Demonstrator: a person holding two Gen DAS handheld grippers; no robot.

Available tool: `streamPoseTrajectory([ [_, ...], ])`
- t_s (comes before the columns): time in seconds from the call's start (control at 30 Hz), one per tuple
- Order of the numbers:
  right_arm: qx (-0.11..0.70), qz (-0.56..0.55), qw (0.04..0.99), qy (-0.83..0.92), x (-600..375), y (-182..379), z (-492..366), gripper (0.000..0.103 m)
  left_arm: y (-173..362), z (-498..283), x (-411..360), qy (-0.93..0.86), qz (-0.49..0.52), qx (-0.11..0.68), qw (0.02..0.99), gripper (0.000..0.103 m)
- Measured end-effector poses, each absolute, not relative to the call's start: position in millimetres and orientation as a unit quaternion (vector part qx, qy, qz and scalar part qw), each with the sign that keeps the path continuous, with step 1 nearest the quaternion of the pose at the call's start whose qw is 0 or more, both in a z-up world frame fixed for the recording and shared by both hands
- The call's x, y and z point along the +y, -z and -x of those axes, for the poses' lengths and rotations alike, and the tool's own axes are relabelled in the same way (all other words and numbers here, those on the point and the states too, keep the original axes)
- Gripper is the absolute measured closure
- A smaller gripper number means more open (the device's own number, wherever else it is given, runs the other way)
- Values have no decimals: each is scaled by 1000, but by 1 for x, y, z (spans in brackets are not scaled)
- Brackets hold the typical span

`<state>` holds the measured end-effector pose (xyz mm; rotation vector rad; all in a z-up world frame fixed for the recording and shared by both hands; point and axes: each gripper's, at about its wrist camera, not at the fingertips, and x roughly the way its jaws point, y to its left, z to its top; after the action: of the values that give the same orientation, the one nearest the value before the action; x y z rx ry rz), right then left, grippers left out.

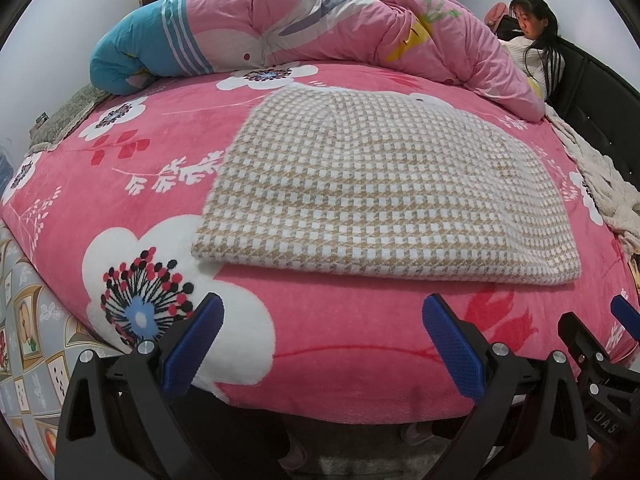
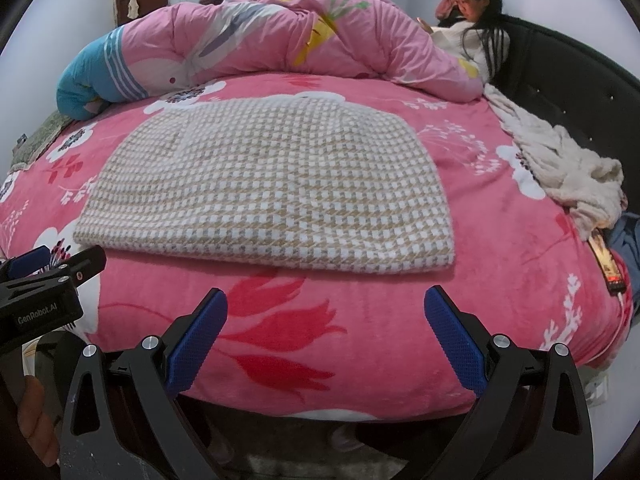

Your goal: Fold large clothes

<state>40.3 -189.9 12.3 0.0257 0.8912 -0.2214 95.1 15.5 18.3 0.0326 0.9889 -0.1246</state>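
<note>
The folded checked garment (image 1: 376, 184), beige and white, lay flat in the middle of the bed (image 1: 120, 168), on the pink sheet with white flowers, and its near folded edge ran just ahead of both claws. The left claw (image 1: 322, 344) stood wide, its two blue pads apart and holding nothing, and it hung over the near edge of the bed, near the garment but not touching it. The right claw (image 2: 326, 338) was also wide and held nothing, at the same near edge, a little in front of the right part of the garment. In the right wrist view the left claw appeared at the left side, and a part of the person's hand (image 2: 36, 420) showed at the lower left border. Behind the garment a pink quilt (image 1: 320, 24) was heaped across the far side of the bed. A woman with long black hair (image 2: 476, 12) sat against the dark headboard (image 2: 568, 80), and a crumpled cream blanket (image 2: 560, 168) lay beside the headboard.
</note>
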Motion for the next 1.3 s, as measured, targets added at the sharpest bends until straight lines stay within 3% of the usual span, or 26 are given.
streamPoseTrajectory([
  [1.3,428,-5,899,96,-193,-12,-37,8,-22,-93,18,52,-7,473,880,5],
])
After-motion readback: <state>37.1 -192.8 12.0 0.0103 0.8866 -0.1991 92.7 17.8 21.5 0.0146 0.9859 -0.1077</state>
